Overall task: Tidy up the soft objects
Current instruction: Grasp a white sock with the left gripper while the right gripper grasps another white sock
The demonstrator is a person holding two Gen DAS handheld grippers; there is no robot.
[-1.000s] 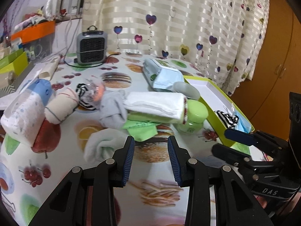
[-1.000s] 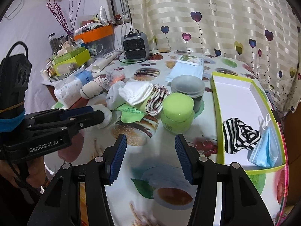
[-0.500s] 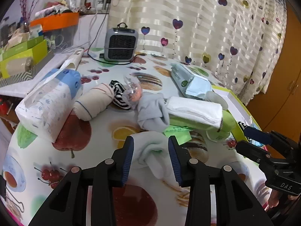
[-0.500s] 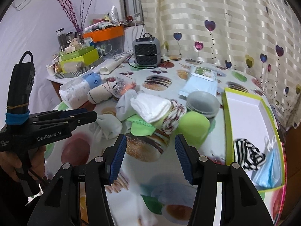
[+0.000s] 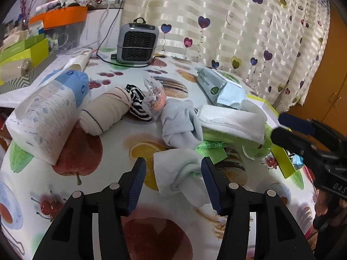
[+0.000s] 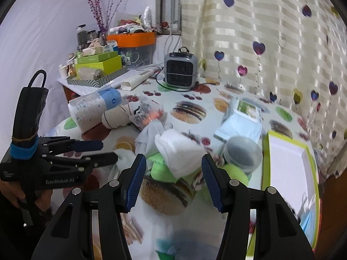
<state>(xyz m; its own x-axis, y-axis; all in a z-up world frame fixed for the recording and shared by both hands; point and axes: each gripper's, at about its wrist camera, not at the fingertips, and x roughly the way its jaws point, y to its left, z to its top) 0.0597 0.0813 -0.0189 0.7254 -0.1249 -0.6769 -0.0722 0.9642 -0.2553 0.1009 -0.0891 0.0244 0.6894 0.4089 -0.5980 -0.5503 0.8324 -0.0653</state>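
Observation:
A pale rolled sock (image 5: 177, 169) lies on the fruit-print tablecloth between the fingers of my left gripper (image 5: 173, 181). The jaws are opening and the pads stand apart from the sock. Just behind it lie a grey sock (image 5: 180, 125), a folded white towel (image 5: 232, 121), a beige rolled sock (image 5: 106, 110) and a striped sock (image 5: 137, 101). My right gripper (image 6: 172, 173) hangs open and empty above the towel (image 6: 177, 149) and green cloth. The left gripper (image 6: 93, 151) shows at the left of the right wrist view. The right gripper (image 5: 290, 130) shows at the right edge of the left wrist view.
A green-rimmed white tray (image 6: 288, 162) stands at the right with a blue mask (image 6: 308, 218) in it. A tissue pack (image 5: 49, 112), wipes pack (image 5: 216, 84), grey heater (image 5: 137, 41), green jar (image 6: 234, 171) and grey lid (image 6: 243, 151) crowd the table. Boxes stand at the far left.
My left gripper has moved forward until its fingers flank the pale sock, and its jaws have widened. My right gripper has swung left and risen, staying open.

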